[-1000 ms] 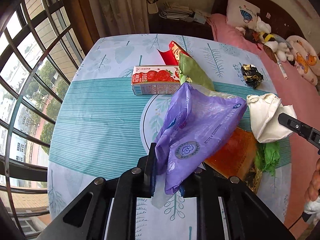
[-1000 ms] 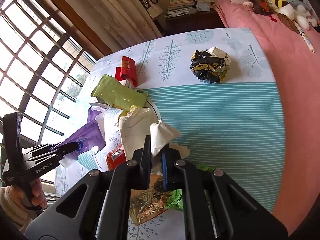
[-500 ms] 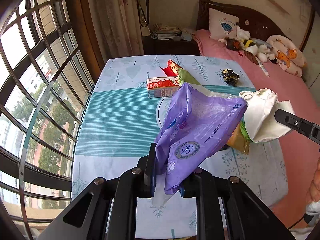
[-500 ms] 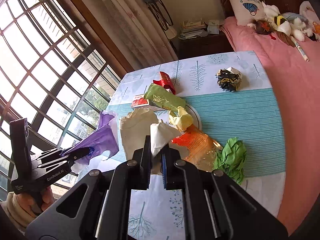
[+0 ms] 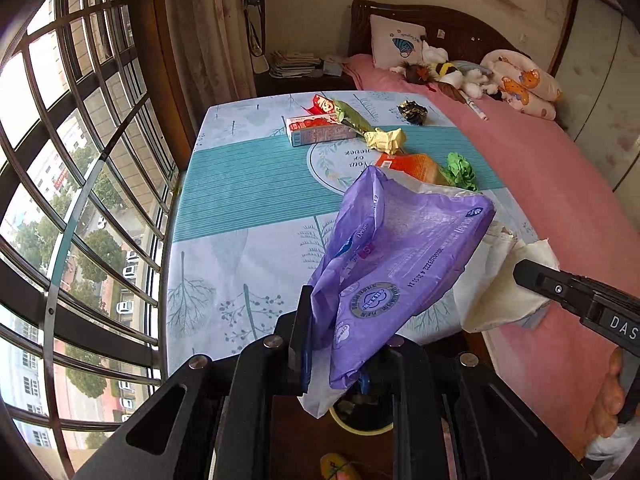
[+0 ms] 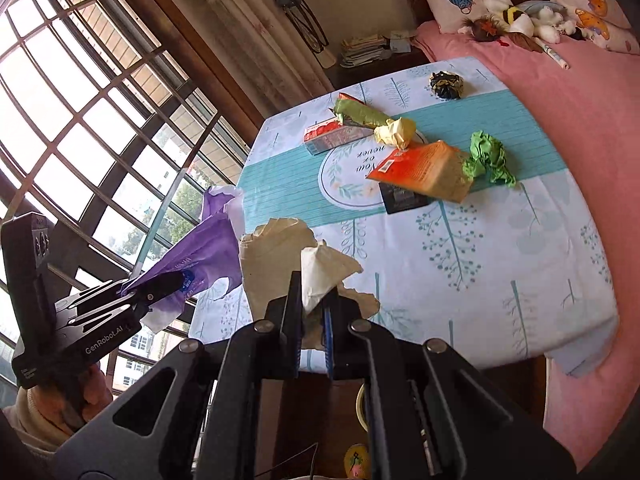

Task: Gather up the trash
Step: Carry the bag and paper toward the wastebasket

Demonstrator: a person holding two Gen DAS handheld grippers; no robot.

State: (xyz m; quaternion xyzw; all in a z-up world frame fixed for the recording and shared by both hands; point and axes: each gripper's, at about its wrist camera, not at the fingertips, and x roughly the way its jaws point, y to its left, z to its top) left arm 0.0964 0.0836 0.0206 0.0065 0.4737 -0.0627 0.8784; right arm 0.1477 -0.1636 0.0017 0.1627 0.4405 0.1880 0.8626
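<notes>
My left gripper [image 5: 336, 344] is shut on a purple plastic bag [image 5: 400, 256], which hangs off the near edge of the table [image 5: 240, 208]. My right gripper [image 6: 312, 300] is shut on a crumpled cream paper wrapper [image 6: 276, 256]; its fingertip [image 5: 524, 276] shows at the right of the left wrist view. On the table lie a strawberry carton [image 5: 320, 132], a green wrapper [image 5: 352, 116], a yellow paper ball [image 5: 386, 140], an orange packet [image 6: 424, 168], a green paper wad [image 6: 490, 156] and a black-and-gold wad [image 6: 446, 84].
A pink bed [image 5: 560, 200] with a pillow and plush toys runs along the table's right side. A barred bay window [image 5: 80, 160] fills the left. Below the grippers, part of a round yellowish rim [image 5: 360, 428] shows on the dark floor.
Both grippers have drawn back from the table's middle to past its near edge and risen, carrying the purple bag and cream wrapper. The orange packet and green wad now lie uncovered.
</notes>
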